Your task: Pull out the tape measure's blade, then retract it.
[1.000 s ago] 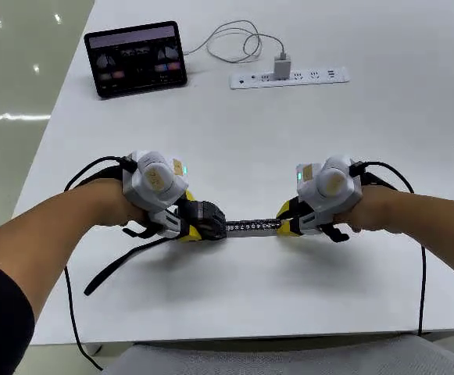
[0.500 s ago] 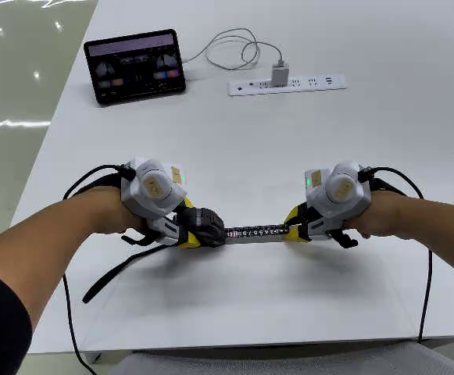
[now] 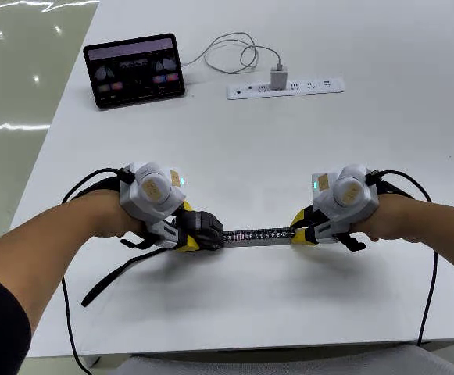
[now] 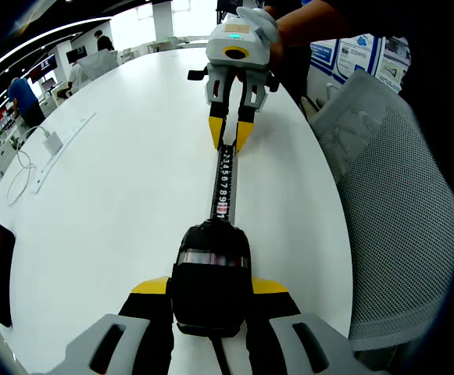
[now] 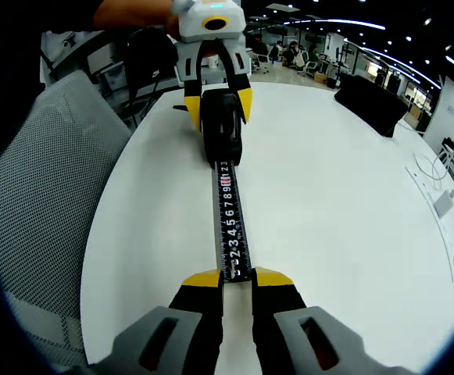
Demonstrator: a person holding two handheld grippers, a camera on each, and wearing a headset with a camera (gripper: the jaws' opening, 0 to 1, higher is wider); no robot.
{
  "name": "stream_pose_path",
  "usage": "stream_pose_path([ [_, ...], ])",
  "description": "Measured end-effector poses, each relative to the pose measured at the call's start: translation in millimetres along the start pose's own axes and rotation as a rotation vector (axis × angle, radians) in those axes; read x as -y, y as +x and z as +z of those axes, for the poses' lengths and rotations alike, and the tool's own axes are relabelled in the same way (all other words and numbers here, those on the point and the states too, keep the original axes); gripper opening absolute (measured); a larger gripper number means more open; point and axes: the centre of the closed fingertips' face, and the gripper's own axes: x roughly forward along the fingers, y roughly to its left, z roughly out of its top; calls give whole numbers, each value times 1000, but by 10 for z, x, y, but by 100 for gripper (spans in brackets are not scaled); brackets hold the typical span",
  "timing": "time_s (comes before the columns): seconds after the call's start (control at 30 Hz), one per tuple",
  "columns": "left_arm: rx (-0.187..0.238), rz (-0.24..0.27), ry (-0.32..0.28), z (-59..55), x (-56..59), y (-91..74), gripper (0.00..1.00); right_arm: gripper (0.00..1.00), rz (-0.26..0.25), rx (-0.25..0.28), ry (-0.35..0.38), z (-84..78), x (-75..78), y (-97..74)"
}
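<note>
Left gripper (image 3: 186, 233) is clamped on the tape measure case (image 3: 205, 228), low on the white table (image 3: 234, 156) near its front edge. Blade (image 3: 258, 233) runs rightward out of the case, flat, long axis straight between both tools. Right gripper (image 3: 295, 235) pinches the blade tip. Any further pull should follow that axis, away from the case.

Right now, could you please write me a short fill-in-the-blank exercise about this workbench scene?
The left gripper is shut on the tape measure, whose case is ____ in colour.
The right gripper pinches the tip of its partly extended ____.
Across the table, the tablet stands to the ____ of the power strip.
Missing words: black; blade; left.
</note>
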Motion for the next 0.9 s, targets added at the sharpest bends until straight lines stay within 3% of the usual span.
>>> stream_pose_path([
  [0.9, 10, 3, -11, -1, -8, 8, 32, 8, -8, -28, 18, -242, 29, -253],
])
